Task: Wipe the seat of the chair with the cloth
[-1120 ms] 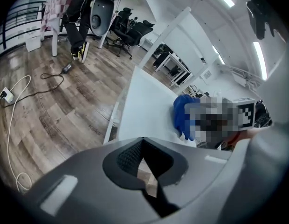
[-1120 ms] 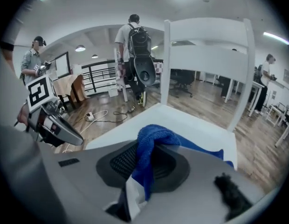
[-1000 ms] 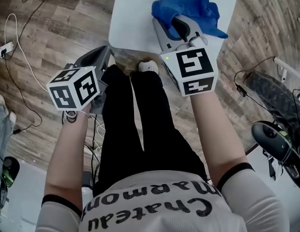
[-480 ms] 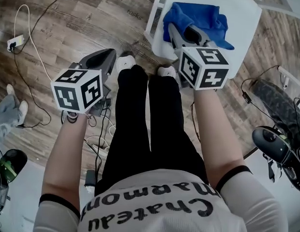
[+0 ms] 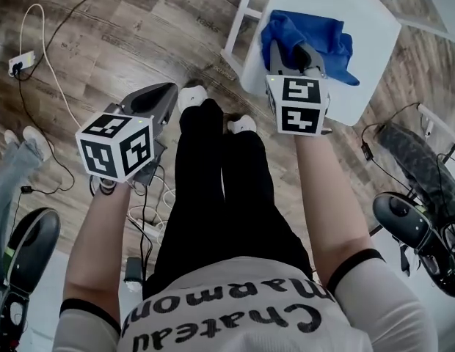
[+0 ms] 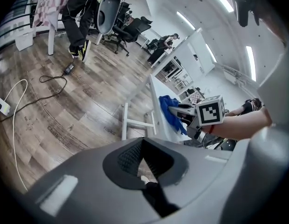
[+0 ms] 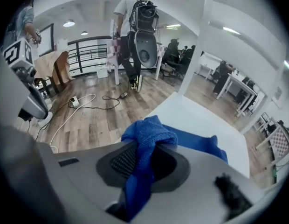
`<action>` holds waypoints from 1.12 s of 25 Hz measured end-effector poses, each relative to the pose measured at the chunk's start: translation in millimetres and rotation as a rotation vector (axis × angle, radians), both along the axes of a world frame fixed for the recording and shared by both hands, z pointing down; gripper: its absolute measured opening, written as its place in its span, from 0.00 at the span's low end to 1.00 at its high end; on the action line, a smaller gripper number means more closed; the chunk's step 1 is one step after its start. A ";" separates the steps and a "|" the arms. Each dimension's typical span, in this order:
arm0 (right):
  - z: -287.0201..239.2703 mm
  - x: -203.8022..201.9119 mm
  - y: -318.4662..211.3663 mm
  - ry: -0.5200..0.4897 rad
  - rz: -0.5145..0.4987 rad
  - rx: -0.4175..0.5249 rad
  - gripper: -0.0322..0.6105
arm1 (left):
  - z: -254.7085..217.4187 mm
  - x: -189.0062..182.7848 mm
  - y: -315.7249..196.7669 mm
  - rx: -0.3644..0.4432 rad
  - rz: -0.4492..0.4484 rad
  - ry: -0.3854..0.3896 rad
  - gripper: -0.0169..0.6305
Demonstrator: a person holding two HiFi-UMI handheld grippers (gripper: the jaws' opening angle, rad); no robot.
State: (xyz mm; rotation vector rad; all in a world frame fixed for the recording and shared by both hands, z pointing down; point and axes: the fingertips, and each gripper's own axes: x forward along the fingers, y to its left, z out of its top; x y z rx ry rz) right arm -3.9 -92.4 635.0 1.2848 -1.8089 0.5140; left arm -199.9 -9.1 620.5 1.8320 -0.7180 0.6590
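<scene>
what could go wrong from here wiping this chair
The right gripper pinches only a bunched fold of the cloth, so it may slip out or smear one narrow strip. It works near the seat edge and could run off. Loose cables underfoot are a trip hazard.

Black lettering on the person's white shirt (image 5: 213,306) reads "Chateau Marmon", seen upside down, last letters unclear.
</scene>
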 end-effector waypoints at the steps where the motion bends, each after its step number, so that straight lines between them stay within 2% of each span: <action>1: 0.0 1.1 0.2 -0.010 0.004 0.005 0.17 | 0.7 1.3 3.8 -0.004 -0.011 0.000 0.04; 5: -1.4 8.7 2.8 -0.033 0.032 0.019 0.17 | 8.8 12.3 35.3 -0.053 -0.042 -0.002 0.04; 9: -1.1 41.5 10.7 -0.044 0.066 0.033 0.17 | 13.3 43.5 65.3 -0.081 0.012 -0.007 0.04; 19: -2.6 205.7 67.8 -0.008 0.212 0.050 0.17 | 4.9 133.3 79.8 -0.049 0.117 0.000 0.04; 23: -0.5 267.4 98.3 0.018 0.319 0.020 0.17 | 2.2 155.4 82.3 -0.037 0.170 0.010 0.04; 25: 0.3 292.9 109.5 0.023 0.378 0.008 0.17 | 3.5 162.6 81.9 -0.039 0.178 0.012 0.04; 28: 0.5 313.7 118.4 0.052 0.361 -0.025 0.17 | 3.8 171.4 84.6 -0.049 0.194 0.020 0.04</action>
